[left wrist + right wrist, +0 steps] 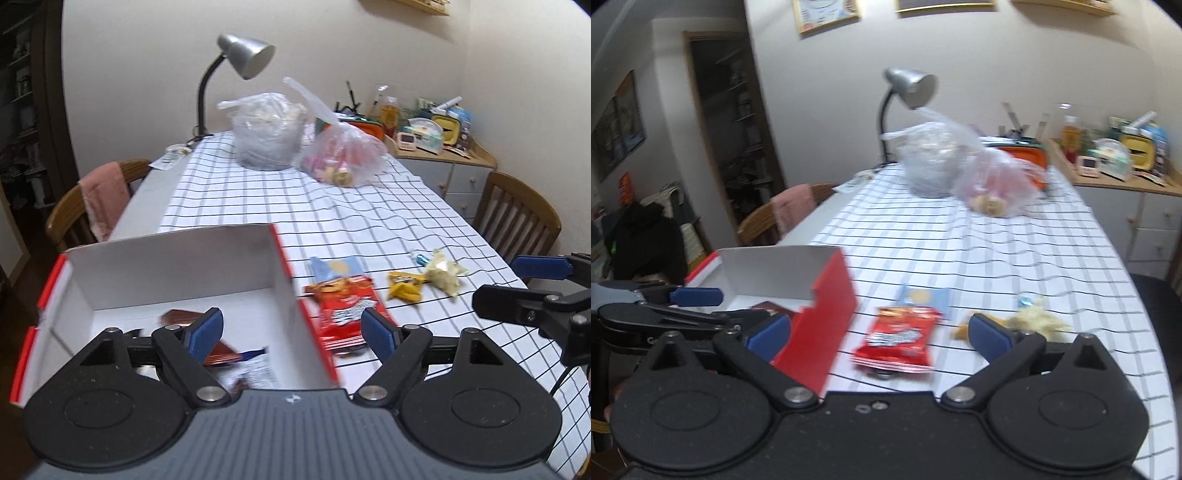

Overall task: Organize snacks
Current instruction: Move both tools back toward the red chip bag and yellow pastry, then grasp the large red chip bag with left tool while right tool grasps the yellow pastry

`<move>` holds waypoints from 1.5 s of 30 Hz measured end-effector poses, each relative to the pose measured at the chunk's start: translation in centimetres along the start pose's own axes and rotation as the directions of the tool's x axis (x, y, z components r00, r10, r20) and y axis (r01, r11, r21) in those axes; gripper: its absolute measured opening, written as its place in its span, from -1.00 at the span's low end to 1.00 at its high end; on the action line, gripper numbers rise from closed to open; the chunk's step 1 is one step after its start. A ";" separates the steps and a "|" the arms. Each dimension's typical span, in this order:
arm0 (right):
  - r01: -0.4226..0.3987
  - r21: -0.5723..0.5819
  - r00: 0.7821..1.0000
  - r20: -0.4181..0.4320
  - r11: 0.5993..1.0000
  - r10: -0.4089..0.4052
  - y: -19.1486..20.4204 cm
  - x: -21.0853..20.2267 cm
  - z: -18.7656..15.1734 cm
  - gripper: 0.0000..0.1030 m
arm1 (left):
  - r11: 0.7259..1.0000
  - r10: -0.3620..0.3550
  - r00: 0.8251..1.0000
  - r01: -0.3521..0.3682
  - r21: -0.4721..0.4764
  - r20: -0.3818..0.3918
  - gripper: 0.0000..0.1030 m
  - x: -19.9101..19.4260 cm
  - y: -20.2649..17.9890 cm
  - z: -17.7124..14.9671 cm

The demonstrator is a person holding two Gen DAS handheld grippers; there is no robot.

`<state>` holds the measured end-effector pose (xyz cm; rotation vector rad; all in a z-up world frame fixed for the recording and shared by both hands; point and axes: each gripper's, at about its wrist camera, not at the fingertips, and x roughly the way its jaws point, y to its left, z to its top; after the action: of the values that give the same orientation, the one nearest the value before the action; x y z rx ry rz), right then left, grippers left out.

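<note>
The red snack packet (895, 341) lies flat on the checked table (1015, 258), just beside the red-sided box (820, 325) (a brown packet (181, 317) already sits inside). A pale blue packet (925, 297) lies just behind it. The left gripper (291, 334) and right gripper (879, 334) both stand apart, holding nothing.

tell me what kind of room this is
Most likely a home dining room: a table under a checked cloth, wooden chairs beside it, and a cluttered sideboard by the wall.
</note>
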<state>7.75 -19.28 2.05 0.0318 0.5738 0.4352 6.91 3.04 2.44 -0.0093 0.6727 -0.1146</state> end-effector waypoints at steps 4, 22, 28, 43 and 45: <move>0.059 0.041 0.998 0.007 0.997 -0.059 -3.5 -1.0 -0.3 0.99 | 1.000 -0.005 1.000 0.005 -0.002 -0.023 0.59 1.7 -3.0 0.6; 0.218 0.153 0.976 -0.056 0.964 -0.212 -15.1 -0.1 -2.3 0.99 | 0.999 0.046 0.982 -0.048 -0.007 -0.181 0.59 12.2 -11.0 2.2; 0.207 0.143 0.977 -0.082 0.968 -0.197 -15.6 1.9 -2.3 0.99 | 0.994 0.102 0.970 -0.110 -0.023 -0.219 0.59 15.6 -11.4 2.1; 0.228 0.110 0.964 -0.164 0.967 -0.209 -16.3 9.2 -1.5 0.99 | 0.979 0.192 0.948 -0.204 -0.023 -0.252 0.59 20.0 -10.4 1.6; 0.246 0.102 0.957 -0.185 0.964 -0.224 -16.5 10.6 -1.4 0.99 | 0.975 0.214 0.943 -0.224 -0.011 -0.256 0.59 20.4 -10.3 1.7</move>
<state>21.42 -30.07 -7.06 0.0443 0.7650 0.1700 22.78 -9.48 -8.42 0.0420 0.9277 0.1149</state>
